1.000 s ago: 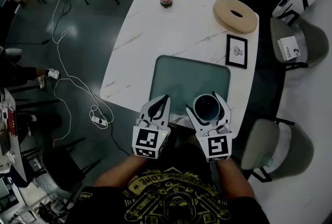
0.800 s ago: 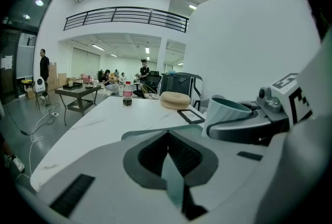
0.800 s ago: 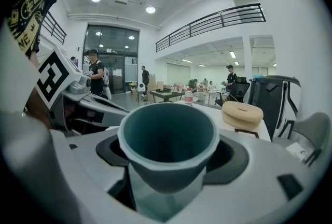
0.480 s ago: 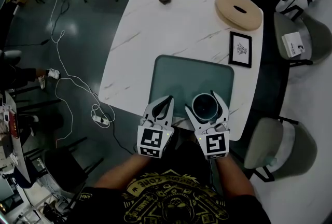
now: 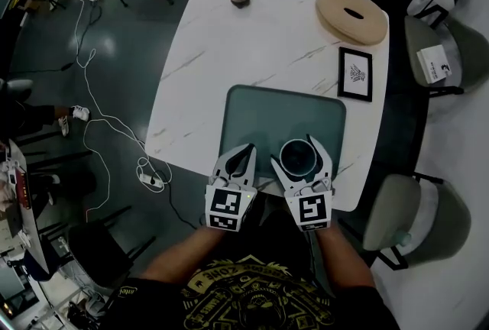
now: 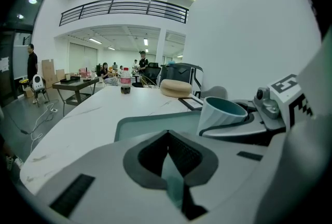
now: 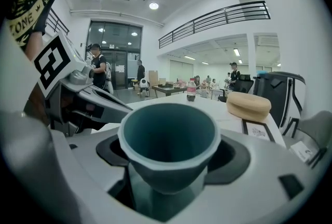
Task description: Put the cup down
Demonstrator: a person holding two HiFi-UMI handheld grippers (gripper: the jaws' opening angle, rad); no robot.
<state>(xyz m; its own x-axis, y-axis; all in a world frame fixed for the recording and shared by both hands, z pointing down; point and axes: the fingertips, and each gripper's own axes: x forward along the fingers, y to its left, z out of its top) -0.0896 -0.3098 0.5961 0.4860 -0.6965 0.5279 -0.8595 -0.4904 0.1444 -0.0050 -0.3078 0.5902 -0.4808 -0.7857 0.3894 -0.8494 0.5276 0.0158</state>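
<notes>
While I compare with a second ago, little has shifted: my right gripper [image 5: 299, 154] still clamps the teal cup [image 7: 168, 140] upright at the near edge of the green mat [image 5: 260, 114] on the tabletop [image 5: 229, 38]. Just left of it, my left gripper [image 5: 245, 150] stays closed on nothing.

head view dim, dark corners | gripper views bright, ceiling lights, fisheye-bent edges, near parts blurred
</notes>
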